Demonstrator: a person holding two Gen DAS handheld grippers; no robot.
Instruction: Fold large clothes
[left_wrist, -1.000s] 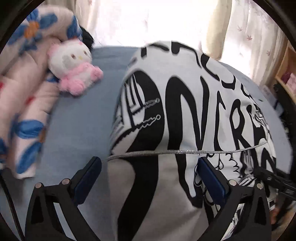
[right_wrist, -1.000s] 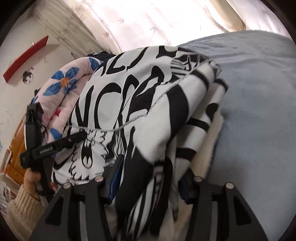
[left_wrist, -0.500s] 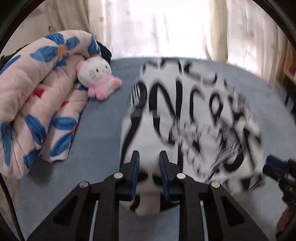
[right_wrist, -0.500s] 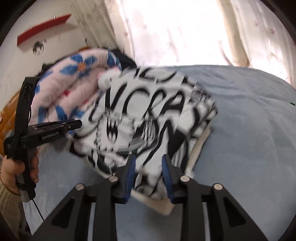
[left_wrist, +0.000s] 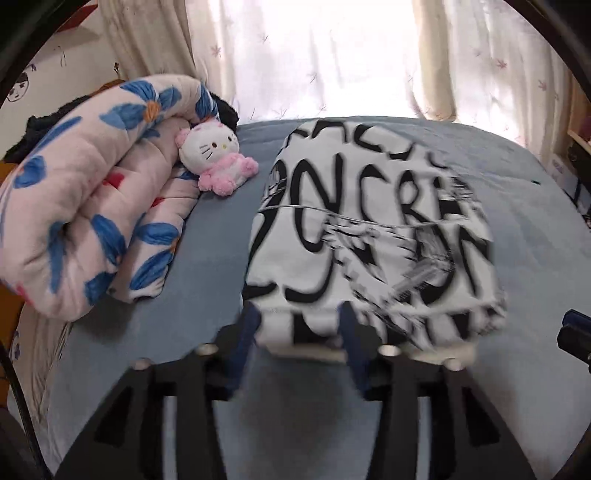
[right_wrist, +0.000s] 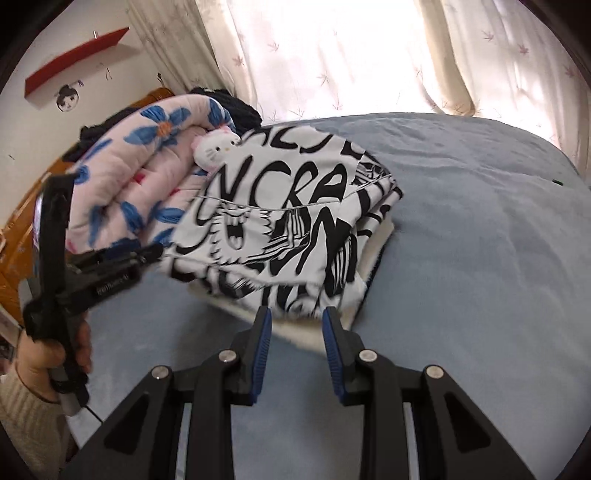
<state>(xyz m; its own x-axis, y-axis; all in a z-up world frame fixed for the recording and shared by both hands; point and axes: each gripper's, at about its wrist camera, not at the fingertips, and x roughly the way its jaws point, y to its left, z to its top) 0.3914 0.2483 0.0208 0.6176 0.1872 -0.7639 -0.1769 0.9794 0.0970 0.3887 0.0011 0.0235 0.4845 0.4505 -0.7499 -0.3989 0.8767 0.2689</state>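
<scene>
A folded white garment with bold black lettering (left_wrist: 369, 236) lies on the blue bed (left_wrist: 207, 258). My left gripper (left_wrist: 299, 325) hovers at the garment's near edge. Its jaws are opening, its blue pads (left_wrist: 247, 332) stand apart, and the cloth lies beyond them, not pressed. In the right wrist view the same garment (right_wrist: 280, 221) rests flat. My right gripper (right_wrist: 295, 325) sits at its near corner with narrow-spaced pads (right_wrist: 262, 332) and nothing gripped. A hand holds the left gripper (right_wrist: 144, 254) at that view's left. The right gripper's tip (left_wrist: 576, 332) shows at the right edge.
A rolled pink quilt with blue flowers (left_wrist: 92, 206) and a white-and-pink cat plush (left_wrist: 214, 158) lie left of the garment. Light curtains (left_wrist: 332, 55) hang behind the bed. A wooden headboard (right_wrist: 22, 229) stands at far left. Bare blue bed (right_wrist: 480, 258) lies to the right.
Both grippers have drawn back and upward off the garment, which now lies folded on the bed. The left jaws narrowed, then widened again; the right jaws narrowed and stayed so.
</scene>
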